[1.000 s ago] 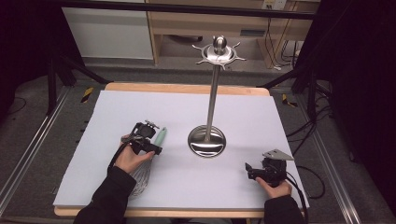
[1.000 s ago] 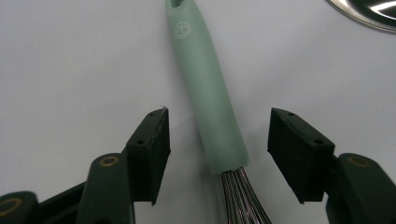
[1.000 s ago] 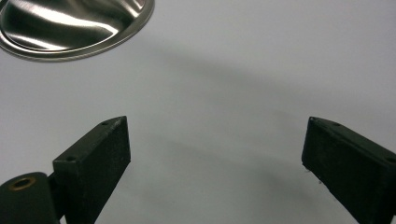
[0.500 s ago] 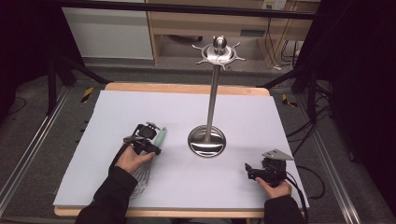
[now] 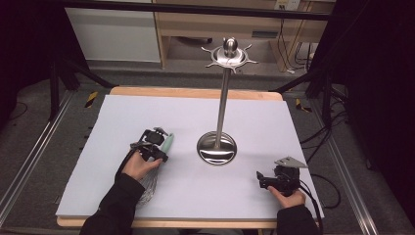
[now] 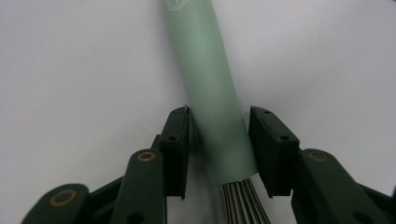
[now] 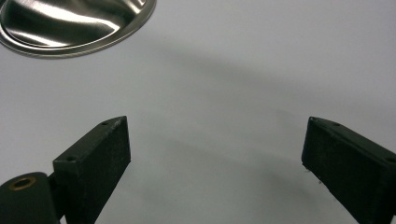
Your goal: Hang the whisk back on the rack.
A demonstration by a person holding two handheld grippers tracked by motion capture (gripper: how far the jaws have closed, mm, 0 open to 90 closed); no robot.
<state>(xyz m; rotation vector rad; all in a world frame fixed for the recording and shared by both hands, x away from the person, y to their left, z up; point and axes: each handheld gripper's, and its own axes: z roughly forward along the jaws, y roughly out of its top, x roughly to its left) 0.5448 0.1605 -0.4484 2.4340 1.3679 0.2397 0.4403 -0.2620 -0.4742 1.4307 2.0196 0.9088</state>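
Mint-green handle of the whisk sits right between the left tool jaws, which have just been closing in; one pad looks to be touching the handle, the other shows a thin gap, so no firm clamp yet. Whisk lies flat on the white tabletop, wires toward the person, left of the steel stand. Over on the right, the right tool hangs wide open above bare tabletop, near the stand's base.
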